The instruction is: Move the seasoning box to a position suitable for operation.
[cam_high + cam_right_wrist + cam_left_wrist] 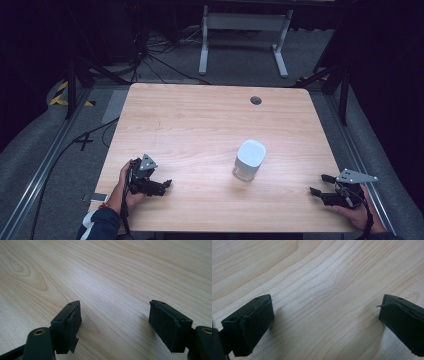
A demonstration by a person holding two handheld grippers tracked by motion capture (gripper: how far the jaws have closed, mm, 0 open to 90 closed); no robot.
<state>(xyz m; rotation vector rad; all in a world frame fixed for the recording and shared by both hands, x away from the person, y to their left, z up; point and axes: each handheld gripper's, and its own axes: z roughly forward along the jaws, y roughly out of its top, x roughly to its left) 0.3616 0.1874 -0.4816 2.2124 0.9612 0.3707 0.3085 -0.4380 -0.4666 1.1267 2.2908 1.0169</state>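
Observation:
A clear jar with a white square lid (249, 159) stands upright on the wooden table (200, 120), right of centre. My left gripper (166, 185) rests low near the front left edge, held by a hand, well left of the jar. In the left gripper view the left gripper (325, 315) is open over bare wood, nothing between its pads (258, 322). My right gripper (318, 184) sits near the front right corner, pointing left toward the jar from a distance. Seen in its own view, the right gripper (115, 320) is open too, with only wood grain between its pads (73, 323).
A round cable grommet (256, 100) sits in the table near its far edge. Beyond the table stand a white frame (244, 30) and cables on grey carpet. Metal rails run along both sides of the table.

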